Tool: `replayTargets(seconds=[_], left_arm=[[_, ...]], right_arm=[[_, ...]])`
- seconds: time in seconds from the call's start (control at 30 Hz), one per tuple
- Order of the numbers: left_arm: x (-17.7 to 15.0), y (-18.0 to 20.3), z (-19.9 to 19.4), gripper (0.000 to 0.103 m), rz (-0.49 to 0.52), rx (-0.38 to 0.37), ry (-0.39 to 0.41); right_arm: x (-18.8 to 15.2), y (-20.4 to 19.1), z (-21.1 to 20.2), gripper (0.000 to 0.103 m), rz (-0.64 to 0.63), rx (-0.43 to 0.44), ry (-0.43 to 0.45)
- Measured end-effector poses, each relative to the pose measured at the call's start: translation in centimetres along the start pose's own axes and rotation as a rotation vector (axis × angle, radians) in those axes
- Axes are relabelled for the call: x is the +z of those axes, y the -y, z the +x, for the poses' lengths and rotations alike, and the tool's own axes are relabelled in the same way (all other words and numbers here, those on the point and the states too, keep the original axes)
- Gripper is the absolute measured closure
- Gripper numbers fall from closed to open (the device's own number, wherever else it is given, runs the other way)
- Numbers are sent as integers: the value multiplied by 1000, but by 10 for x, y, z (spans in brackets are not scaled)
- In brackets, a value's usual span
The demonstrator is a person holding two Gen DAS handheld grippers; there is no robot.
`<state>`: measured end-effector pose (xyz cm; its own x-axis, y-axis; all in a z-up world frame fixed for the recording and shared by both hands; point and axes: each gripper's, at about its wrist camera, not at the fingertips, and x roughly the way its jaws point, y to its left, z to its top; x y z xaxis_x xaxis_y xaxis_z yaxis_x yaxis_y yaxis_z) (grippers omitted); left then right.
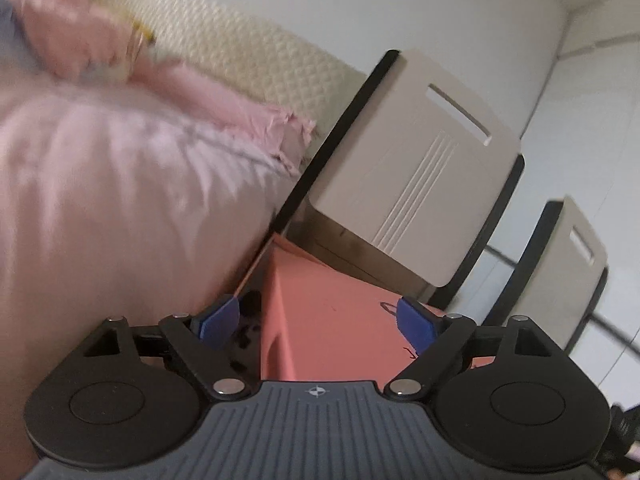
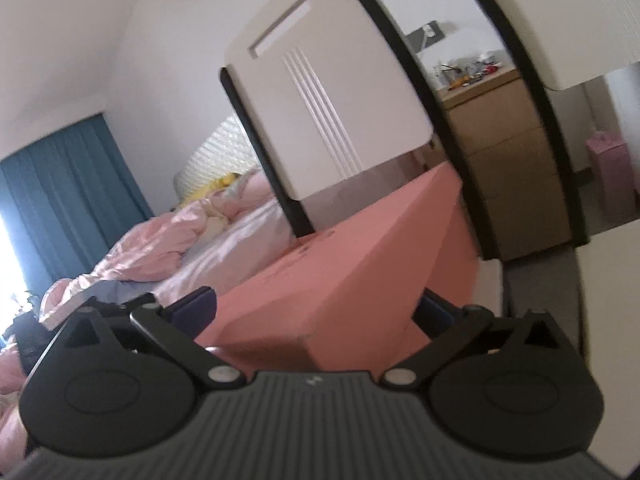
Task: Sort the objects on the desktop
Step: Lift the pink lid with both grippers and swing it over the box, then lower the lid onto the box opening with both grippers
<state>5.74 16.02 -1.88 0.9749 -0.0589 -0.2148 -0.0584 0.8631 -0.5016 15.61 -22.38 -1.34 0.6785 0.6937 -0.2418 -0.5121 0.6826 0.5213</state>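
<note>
Between wide left tongs [image 1: 318, 326] and wide right tongs [image 2: 316, 312]: pink desk [image 2: 340, 248] edge; sortable objects unseen, handling undeterminable.

Left claw [image 1: 318, 326] spread wide; right claw [image 2: 316, 314] likewise, both tilted.

From my feeds I count two chair backs [image 1: 412, 176] [image 1: 576, 260], one salmon-covered worktop [image 1: 340, 320], one bed [image 2: 224, 236] with one quilted headboard [image 1: 224, 48], one blue curtain [image 2: 72, 184], and one wooden drawer unit [image 2: 508, 160].
</note>
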Motion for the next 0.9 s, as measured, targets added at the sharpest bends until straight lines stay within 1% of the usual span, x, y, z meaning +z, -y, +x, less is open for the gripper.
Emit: replayTargets(seconds=[0.17, 0.23, 0.33, 0.43, 0.5, 0.53, 0.63, 0.73, 0.8, 0.87, 0.9], left_arm=[[-9, 17, -7, 11, 93, -35, -6], [-13, 22, -5, 11, 125, -44, -25], [-20, 29, 0, 11, 172, -19, -52], [-27, 33, 5, 11, 206, 8, -83], [-30, 35, 8, 11, 226, 32, -97], [-31, 35, 8, 11, 235, 45, -103], [-29, 34, 4, 11, 234, 36, -98], [-30, 38, -1, 11, 261, 24, -78], [-35, 45, -5, 11, 303, 33, -70], [-39, 53, -7, 11, 347, 37, -69], [-42, 57, -8, 11, 381, 50, -71]], right_arm=[[0, 6, -11, 0, -9, -58, 4], [0, 6, -19, 0, -31, -62, 12], [-2, 5, -21, 0, -62, -46, -15], [-7, 3, -20, 0, -89, -64, -33], [-10, 4, -18, 0, -96, -104, -39], [-12, 6, -18, 0, -94, -109, -46], [-16, 9, -19, 0, -105, -114, -76], [-21, 3, -25, 0, -197, -114, -96], [-25, 0, -29, 0, -257, -104, -111], [-30, -2, -30, 0, -299, -104, -132], [-31, -2, -30, 0, -311, -103, -136]])
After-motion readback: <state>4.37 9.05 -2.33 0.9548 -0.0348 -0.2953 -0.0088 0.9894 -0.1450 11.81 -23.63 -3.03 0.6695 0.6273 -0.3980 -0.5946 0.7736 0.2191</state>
